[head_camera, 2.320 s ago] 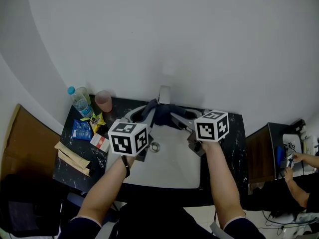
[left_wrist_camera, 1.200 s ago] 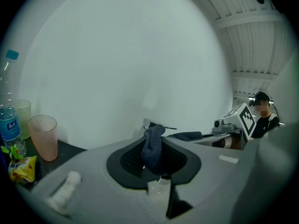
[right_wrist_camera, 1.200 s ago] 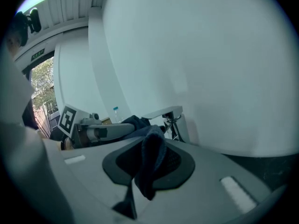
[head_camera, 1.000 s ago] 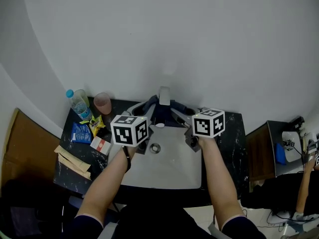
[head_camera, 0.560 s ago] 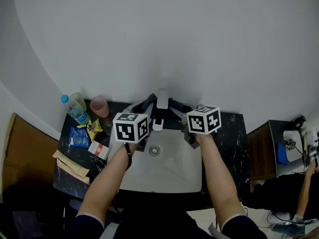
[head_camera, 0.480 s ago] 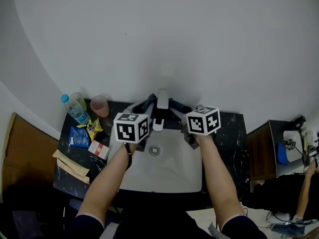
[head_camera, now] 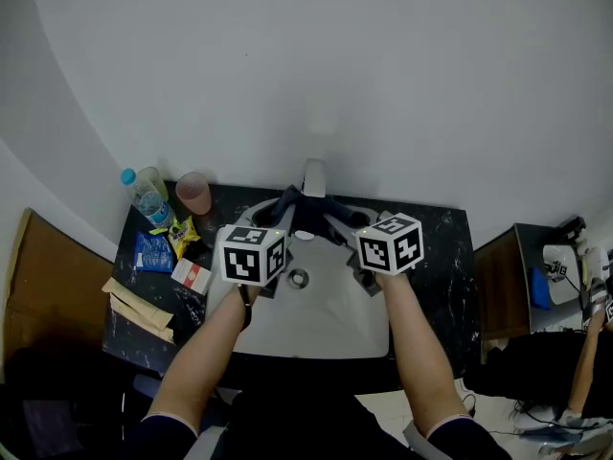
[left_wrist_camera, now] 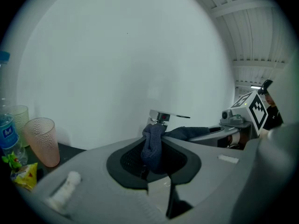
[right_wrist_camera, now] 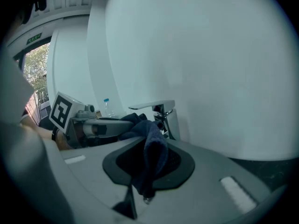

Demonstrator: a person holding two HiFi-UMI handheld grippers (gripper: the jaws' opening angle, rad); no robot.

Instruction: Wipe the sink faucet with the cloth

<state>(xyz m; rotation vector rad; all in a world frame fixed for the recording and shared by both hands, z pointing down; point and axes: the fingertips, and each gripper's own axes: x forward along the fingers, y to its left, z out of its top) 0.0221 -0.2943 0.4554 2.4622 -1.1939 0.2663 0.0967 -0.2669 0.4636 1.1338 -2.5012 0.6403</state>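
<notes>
Blue cloth [head_camera: 308, 206] stretched across the faucet [head_camera: 313, 175], one end clamped between the fingers of the left gripper [left_wrist_camera: 154, 157], the other in the right gripper [right_wrist_camera: 147, 167].

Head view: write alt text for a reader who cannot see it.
Two forearms reach over a white sink; the left hand-held gripper and right hand-held gripper each clamp an end of a dark blue cloth drawn across the faucet. A water bottle and pink cup stand at left.

Left claw [left_wrist_camera: 155, 168] grips the blue cloth [left_wrist_camera: 152, 146] looped round the faucet [left_wrist_camera: 164, 117].
</notes>
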